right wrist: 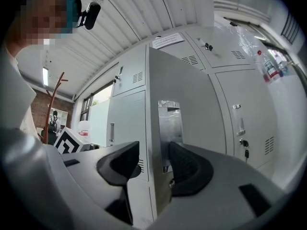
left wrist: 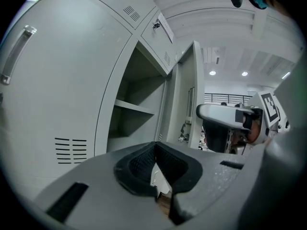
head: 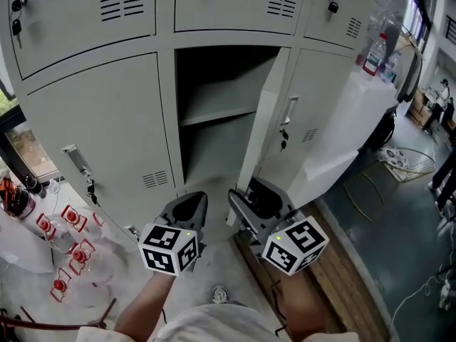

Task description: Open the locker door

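The middle grey locker (head: 214, 105) stands open, showing one shelf (head: 217, 112). Its door (head: 263, 120) is swung out towards me and I see it almost edge-on. My right gripper (head: 258, 198) sits at the door's lower free edge. In the right gripper view the door (right wrist: 182, 80) runs between the jaws of the right gripper (right wrist: 156, 164); a small gap remains at the left pad, and the shiny latch plate (right wrist: 170, 119) is beside the right pad. My left gripper (head: 189, 206) hangs low in front of the opening, its pads (left wrist: 144, 164) together and holding nothing.
Closed lockers flank the open one, each with a handle and keys (head: 77, 161) (head: 288, 111). A white cabinet (head: 349, 134) with bottles (head: 374, 52) stands to the right. Low on the left is a table with clear cups (head: 68, 241). People (head: 442, 91) stand far right.
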Demonstrator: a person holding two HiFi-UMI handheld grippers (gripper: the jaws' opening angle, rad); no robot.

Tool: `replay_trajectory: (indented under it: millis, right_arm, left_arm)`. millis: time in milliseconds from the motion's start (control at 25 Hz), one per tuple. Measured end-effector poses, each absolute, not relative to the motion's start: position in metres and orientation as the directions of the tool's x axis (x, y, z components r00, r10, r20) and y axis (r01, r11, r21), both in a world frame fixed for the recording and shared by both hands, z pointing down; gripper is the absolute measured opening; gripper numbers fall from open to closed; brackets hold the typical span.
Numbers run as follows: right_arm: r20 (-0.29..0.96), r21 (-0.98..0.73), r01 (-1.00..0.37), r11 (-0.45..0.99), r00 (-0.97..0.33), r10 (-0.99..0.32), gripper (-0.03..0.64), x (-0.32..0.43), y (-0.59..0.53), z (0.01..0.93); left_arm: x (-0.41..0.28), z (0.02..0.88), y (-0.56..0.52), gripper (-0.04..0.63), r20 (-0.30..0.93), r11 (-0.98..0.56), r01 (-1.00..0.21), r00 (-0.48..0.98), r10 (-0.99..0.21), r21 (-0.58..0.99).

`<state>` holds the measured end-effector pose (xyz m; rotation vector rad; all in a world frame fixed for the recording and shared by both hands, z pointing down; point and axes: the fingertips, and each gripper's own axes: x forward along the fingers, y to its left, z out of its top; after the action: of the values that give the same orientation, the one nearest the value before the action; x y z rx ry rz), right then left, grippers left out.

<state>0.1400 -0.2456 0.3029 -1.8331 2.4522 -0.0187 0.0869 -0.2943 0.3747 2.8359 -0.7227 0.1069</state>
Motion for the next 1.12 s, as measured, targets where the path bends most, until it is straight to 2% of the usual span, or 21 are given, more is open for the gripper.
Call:
replay_trajectory:
  millis: [360,480,1120]
  right_arm:
    - [-0.068,-0.068,-0.976,0.208,-0.203,-0.977,0.175,0.169,-0.223,0.304]
    - [-0.073,-0.081,-0.979,0.189,-0.184,-0.980,0.143,0.178,-0.217,0.304]
    - [-0.102,-0.097,-0.994,0.059,-0.049,-0.994,0.140,0.224,-0.186,0.306]
  left_arm:
    - [0.112,0.374,-0.278,0.006,0.125,-0.891,-0.418,0.908,-0.400,0.178]
    - [0.118,0.373,-0.273,0.006,0.126,-0.900,-0.399,0.916,-0.382,0.174]
    - [0.160,0.376,-0.249,0.006,0.144,-0.943,-0.293,0.952,-0.272,0.157]
